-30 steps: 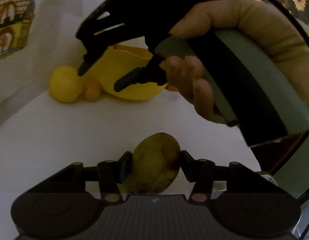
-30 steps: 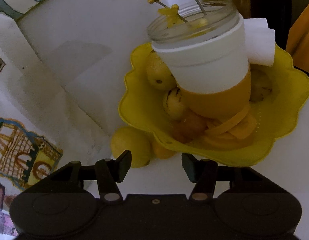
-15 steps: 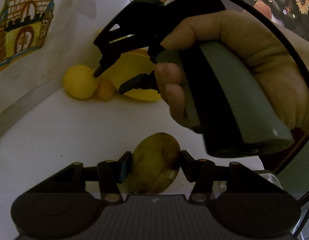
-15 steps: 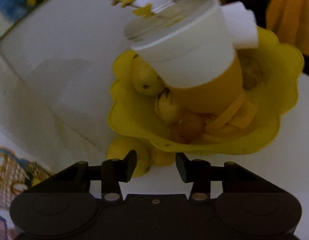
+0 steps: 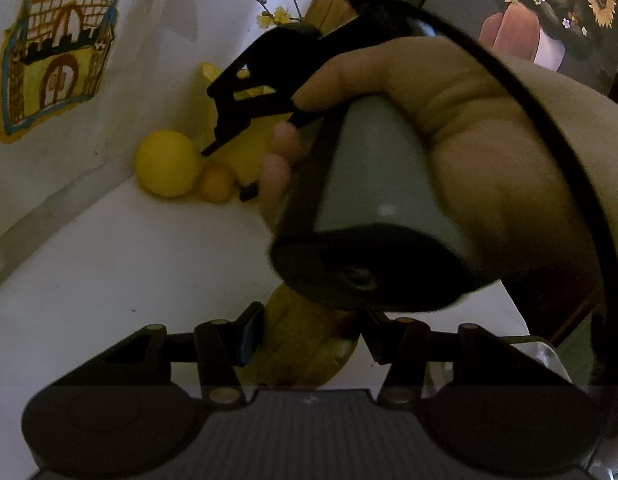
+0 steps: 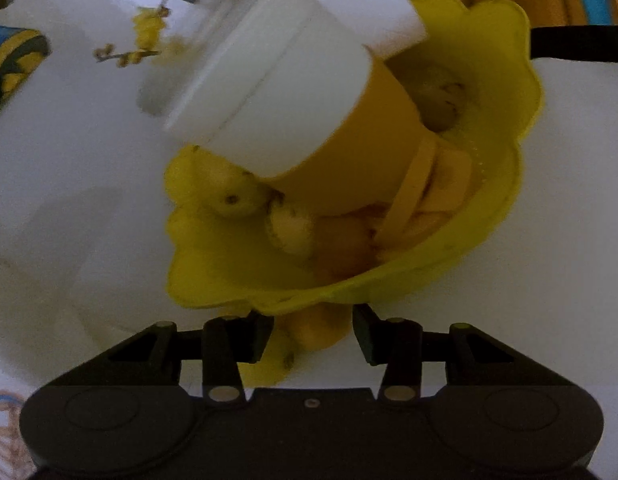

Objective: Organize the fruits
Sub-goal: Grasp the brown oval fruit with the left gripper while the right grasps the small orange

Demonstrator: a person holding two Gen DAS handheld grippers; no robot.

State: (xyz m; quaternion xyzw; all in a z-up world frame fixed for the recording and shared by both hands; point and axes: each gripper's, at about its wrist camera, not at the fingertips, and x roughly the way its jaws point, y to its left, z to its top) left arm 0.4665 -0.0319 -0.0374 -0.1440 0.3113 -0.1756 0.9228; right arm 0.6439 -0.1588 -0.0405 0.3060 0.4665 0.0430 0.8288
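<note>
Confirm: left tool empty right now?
No, the left tool is shut on a brownish-yellow fruit, pinched between its two fingers above the white table.

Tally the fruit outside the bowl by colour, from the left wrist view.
Yellow: 1, the yellow fruit on the table.
Orange: 1, the orange fruit touching it.
Brownish: 1, the brownish fruit, held.
Total: 3.
</note>
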